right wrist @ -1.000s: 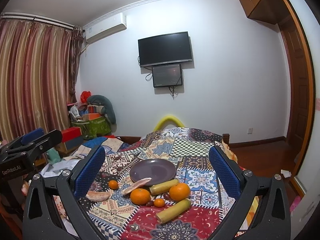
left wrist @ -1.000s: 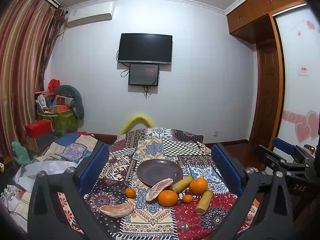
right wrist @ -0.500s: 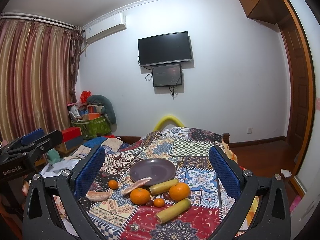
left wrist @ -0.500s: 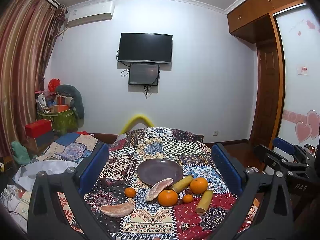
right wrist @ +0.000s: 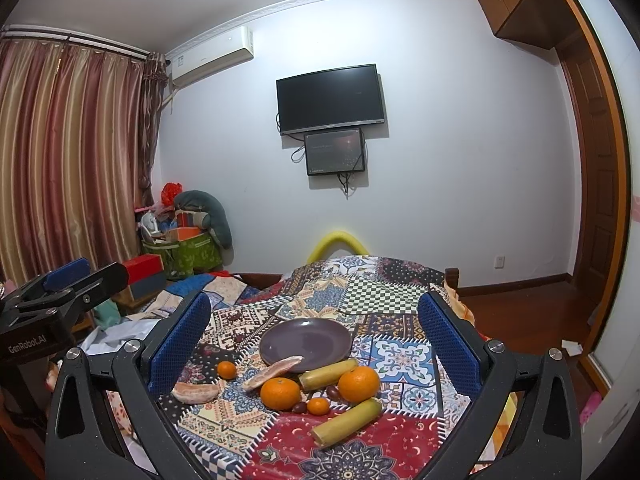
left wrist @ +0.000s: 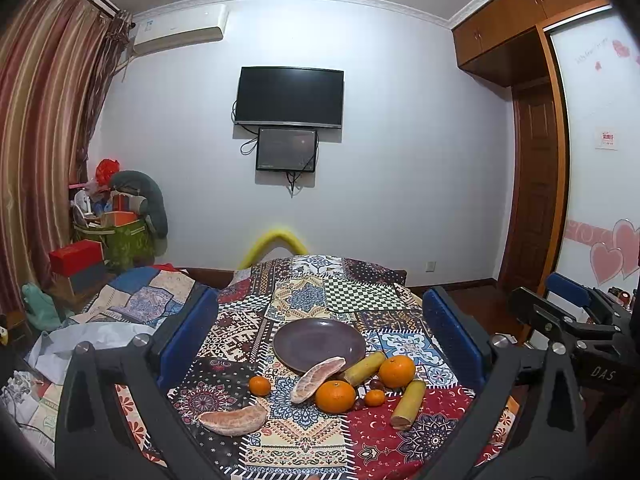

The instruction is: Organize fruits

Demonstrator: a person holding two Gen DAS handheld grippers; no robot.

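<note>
Left tongs (left wrist: pixel 320 330): blue-padded fingers spread wide, holding nothing, raised above the near edge of the tabletop and facing the fruit.
Right tongs (right wrist: pixel 314 330): spread wide as well, empty, beside the left pair and aimed at the same group of fruit.
Tabletop (left wrist: pixel 308 292): covered by a patchwork cloth of red, blue and cream patterned squares.
Plate (left wrist: pixel 319 344): dark purple and round, near the middle of the cloth, with nothing fully on it.
Pomelo segments: one peeled segment (left wrist: pixel 316 374) leans with its far tip on the plate's near rim; a second (left wrist: pixel 234 420) lies flat on the cloth, nearer the camera and to the left, apart from the rest.
Large oranges: one (left wrist: pixel 335 396) just in front of the leaning segment; another (left wrist: pixel 397 371) to its right.
Small oranges: one (left wrist: pixel 260 385) left of the leaning segment; one (left wrist: pixel 374 397) between the two large oranges.
Yellow-green stalk pieces: one (left wrist: pixel 364 368) touches the plate's right front edge; another (left wrist: pixel 409 404) lies right of the small orange, close to the cloth's edge.
Dark small fruits (right wrist: pixel 332 391): tucked among the oranges; kind unclear.
Background: a dark television (left wrist: pixel 289 96) on the white wall, striped curtains (right wrist: pixel 68 152) at the left.
</note>
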